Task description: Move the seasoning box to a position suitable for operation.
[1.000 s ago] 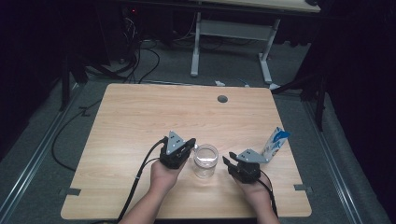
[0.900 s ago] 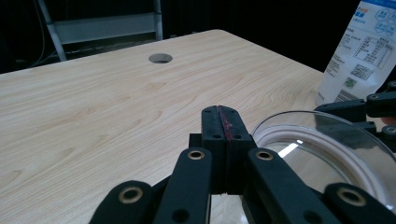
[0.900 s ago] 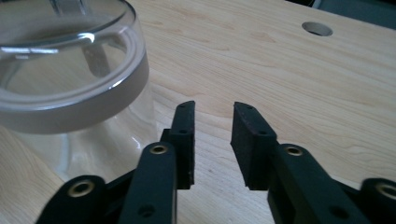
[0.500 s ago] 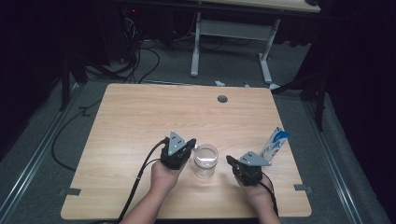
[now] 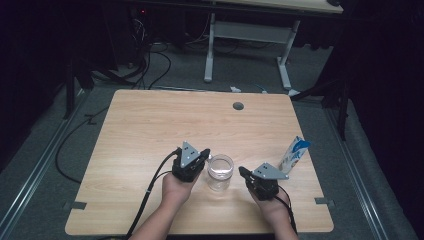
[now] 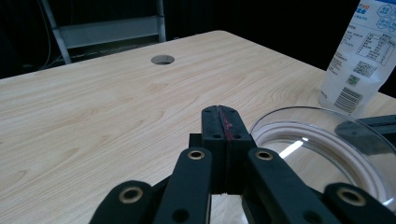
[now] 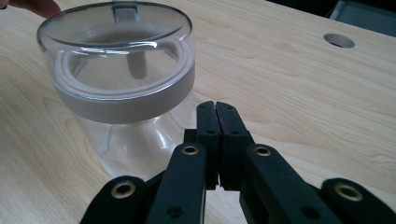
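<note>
Here, a glass jar stands upright between two hand-held grippers on the table.
The left hand-held gripper (image 5: 204, 155), jaws pressed together on nothing, sits just left of the jar (image 5: 220, 172), the nearer one; the right hand-held gripper (image 5: 242, 171), its jaws just closed empty, lies just right; a milk carton (image 5: 294, 154) stands farther right.

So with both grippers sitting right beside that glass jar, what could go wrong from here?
1. The clear jar stands between the left gripper and the right gripper, both shut and empty; a sideways nudge could slide or tip it.
2. The right gripper's jaws have just been closing with nothing between them.
3. The milk carton stands near the table edge; the right hand could knock it off.
</note>
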